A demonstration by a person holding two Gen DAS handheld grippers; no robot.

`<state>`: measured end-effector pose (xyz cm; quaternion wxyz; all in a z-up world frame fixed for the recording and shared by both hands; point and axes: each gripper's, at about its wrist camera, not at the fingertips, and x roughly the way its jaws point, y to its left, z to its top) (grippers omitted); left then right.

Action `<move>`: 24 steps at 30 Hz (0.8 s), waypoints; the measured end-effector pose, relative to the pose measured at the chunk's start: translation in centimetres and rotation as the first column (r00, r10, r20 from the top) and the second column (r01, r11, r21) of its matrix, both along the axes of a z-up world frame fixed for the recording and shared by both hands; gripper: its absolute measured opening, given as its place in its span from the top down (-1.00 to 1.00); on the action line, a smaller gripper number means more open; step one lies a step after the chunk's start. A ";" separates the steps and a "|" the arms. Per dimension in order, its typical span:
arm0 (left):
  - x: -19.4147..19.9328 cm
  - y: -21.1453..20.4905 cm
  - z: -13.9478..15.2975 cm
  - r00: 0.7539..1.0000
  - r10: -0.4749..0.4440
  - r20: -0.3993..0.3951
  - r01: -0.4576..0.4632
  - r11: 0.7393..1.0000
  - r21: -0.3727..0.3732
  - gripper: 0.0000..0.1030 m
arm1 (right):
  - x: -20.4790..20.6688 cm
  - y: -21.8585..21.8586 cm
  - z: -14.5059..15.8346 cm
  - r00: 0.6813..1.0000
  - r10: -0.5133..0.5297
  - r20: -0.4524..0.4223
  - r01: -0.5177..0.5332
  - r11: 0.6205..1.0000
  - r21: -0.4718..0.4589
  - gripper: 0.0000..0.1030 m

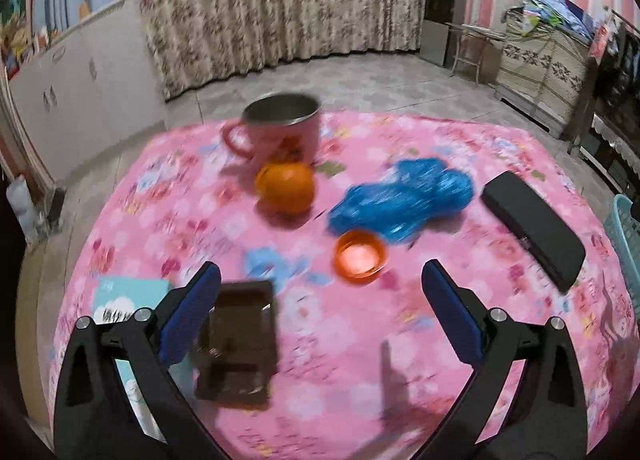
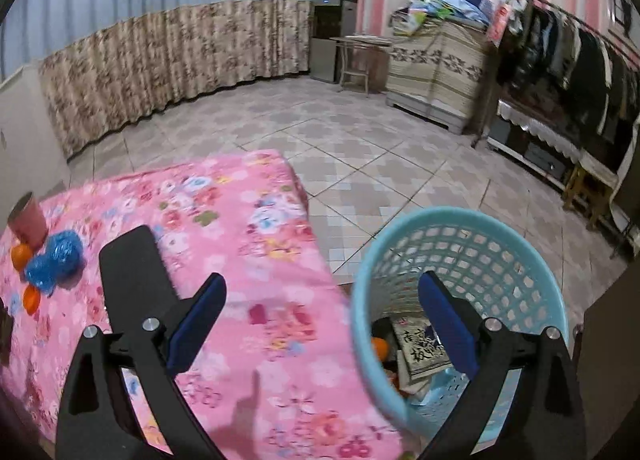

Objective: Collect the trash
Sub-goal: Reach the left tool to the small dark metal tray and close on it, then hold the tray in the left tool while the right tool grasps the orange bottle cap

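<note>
Beside the pink floral table (image 2: 240, 244), the light-blue mesh basket (image 2: 460, 244) holds an orange piece (image 2: 379, 347) and a printed packet (image 2: 420, 344) whose dark characters are unreadable. On the table the blue plastic wrapper (image 1: 404, 197) lies between an orange (image 1: 285, 187), an empty pink mug (image 1: 280, 127) and a black case (image 1: 532, 225). The left gripper (image 1: 320, 314) and right gripper (image 2: 320, 320) both gape wide, holding nothing.

Your left view smears the pink mug (image 1: 280, 127), so its printed motif is unreadable, and the crumpled blue plastic (image 1: 400, 199) is too blurred for you to tell what it is. The left hand-held gripper (image 1: 320, 292) hides part of the brown tray (image 1: 240, 344) and most of the teal booklet (image 1: 128, 296). Only a sliver of the basket (image 1: 626, 236) shows at the frame's right edge. In your right view, the basket (image 2: 460, 260) wall and the right hand-held gripper (image 2: 320, 300) cover most of its contents; the print on the packet (image 2: 420, 348) inside stays illegible.
</note>
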<state>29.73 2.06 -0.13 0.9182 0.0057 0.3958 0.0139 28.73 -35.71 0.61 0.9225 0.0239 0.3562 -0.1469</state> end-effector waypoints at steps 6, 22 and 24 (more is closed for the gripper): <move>-0.5 1.8 -2.3 0.997 -0.024 -0.078 0.024 1.000 0.001 -0.43 | 0.7 2.0 -0.2 0.999 0.035 -0.019 -0.036 0.999 -0.023 -0.84; 1.2 2.5 -3.9 0.982 -0.056 -0.180 0.049 0.998 -0.041 0.89 | 2.1 8.4 -0.5 0.986 0.166 -0.028 -0.166 0.986 0.008 -0.84; 1.4 2.4 -3.8 0.982 -0.056 -0.182 0.053 0.998 -0.024 0.92 | 2.3 9.9 -0.7 0.981 0.192 -0.036 -0.192 0.981 0.001 -0.84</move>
